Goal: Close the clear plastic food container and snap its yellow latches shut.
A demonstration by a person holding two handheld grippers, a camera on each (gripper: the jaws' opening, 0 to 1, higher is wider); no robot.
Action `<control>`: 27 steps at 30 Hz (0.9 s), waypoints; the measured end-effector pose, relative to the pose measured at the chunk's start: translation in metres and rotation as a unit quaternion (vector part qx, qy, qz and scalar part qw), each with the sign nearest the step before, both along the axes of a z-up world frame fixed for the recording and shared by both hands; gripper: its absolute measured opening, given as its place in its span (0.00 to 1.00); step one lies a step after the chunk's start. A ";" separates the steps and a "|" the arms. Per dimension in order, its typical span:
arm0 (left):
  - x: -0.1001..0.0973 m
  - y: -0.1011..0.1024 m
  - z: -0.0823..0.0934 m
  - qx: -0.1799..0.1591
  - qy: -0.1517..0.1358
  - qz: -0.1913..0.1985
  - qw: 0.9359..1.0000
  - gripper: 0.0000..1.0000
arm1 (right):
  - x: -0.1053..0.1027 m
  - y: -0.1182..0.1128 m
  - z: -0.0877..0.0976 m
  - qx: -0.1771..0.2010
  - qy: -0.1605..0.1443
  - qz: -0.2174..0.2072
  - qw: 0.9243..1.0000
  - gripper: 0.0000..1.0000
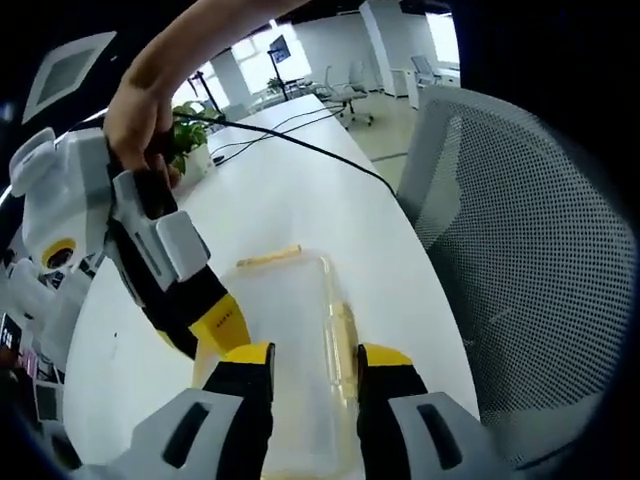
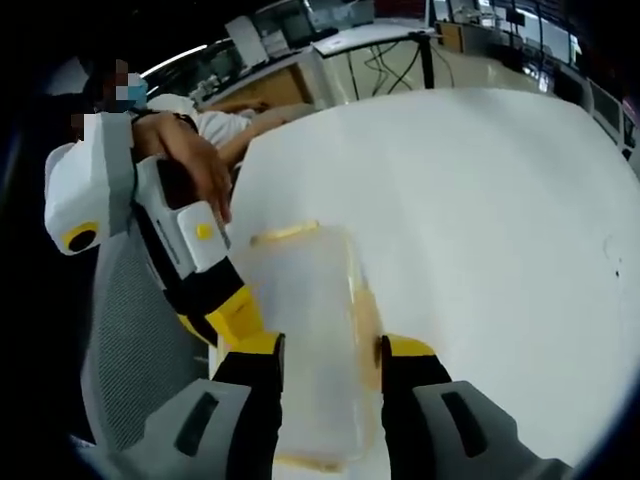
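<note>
The clear plastic food container (image 1: pixel 285 330) lies flat on the white table (image 1: pixel 300 200), lid on top. One yellow latch (image 1: pixel 268 258) sits on its far end and another (image 1: pixel 343 335) along its right side. My left gripper (image 1: pixel 317 352) hangs open right over the container's near half, its right jaw by the side latch. My right gripper (image 1: pixel 222 328), held by a hand, reaches in from the left with its yellow tips at the container's left edge. In the right gripper view the right gripper (image 2: pixel 330 345) stands open over the container (image 2: pixel 310 300), and the left gripper (image 2: pixel 238 318) meets its left edge.
A grey mesh office chair (image 1: pixel 520 250) stands close against the table's edge beside the container. A potted plant (image 1: pixel 190 135) and a black cable (image 1: pixel 300 145) lie further back on the table. A person's hand (image 2: pixel 195 160) grips the left gripper.
</note>
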State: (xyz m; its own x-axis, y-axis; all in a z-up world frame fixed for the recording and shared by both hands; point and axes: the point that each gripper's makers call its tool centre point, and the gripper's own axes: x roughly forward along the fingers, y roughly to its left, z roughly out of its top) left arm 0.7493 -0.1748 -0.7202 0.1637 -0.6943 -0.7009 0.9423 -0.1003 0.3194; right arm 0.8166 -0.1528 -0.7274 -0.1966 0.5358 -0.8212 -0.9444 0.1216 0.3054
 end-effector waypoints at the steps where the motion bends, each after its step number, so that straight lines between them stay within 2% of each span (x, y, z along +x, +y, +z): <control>1: 0.000 0.000 0.000 -0.001 -0.003 0.001 1.000 0.26 | 0.000 0.000 0.000 0.000 0.000 0.002 1.000 0.35; 6: 0.002 0.001 0.000 -0.008 -0.007 0.000 1.000 0.25 | 0.000 0.001 -0.001 -0.011 0.003 0.011 1.000 0.33; 11: 0.002 -0.001 -0.001 -0.006 -0.013 0.010 1.000 0.22 | -0.001 0.002 -0.003 -0.015 0.016 0.019 1.000 0.31; 12: 0.001 -0.002 -0.001 -0.008 -0.014 0.000 1.000 0.22 | -0.003 -0.002 -0.006 -0.024 0.026 0.021 0.999 0.30; 14: 0.004 0.001 0.001 -0.012 -0.011 0.008 1.000 0.22 | -0.002 0.003 -0.008 -0.016 0.019 0.033 0.999 0.29; 22: 0.004 0.000 0.002 -0.013 -0.008 0.006 1.000 0.23 | -0.002 0.002 -0.005 -0.026 0.018 0.027 0.999 0.31; 27: 0.003 0.000 0.002 -0.012 -0.011 0.005 1.000 0.23 | -0.002 0.003 -0.001 -0.023 0.001 0.035 0.999 0.32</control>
